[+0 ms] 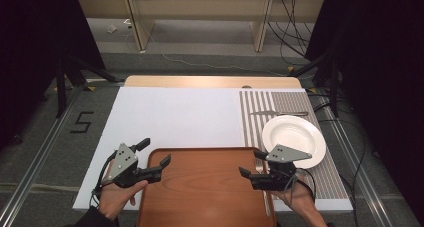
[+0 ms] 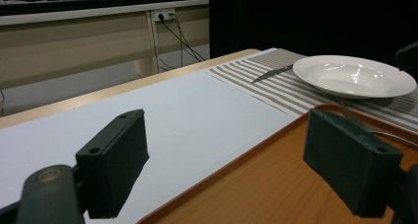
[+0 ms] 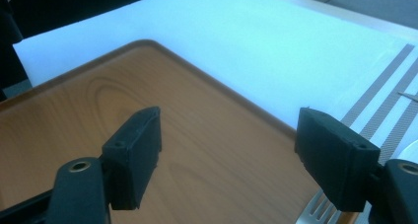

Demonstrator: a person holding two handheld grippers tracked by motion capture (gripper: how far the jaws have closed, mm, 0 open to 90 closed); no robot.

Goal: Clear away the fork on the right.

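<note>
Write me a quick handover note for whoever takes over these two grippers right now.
Left gripper: open, holding nothing, at the wooden tray's left far corner.
Right gripper: open, holding nothing, over the tray's right edge.
White plate sits on the striped placemat, a knife beyond it, a fork by the tray's right rim.
Done: nothing is on the tray.
Left: probably moving plate and cutlery, or the tray.

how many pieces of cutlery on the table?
2. A knife on the striped mat beyond the plate; a fork between plate and tray, partly hidden by the right gripper.
</note>
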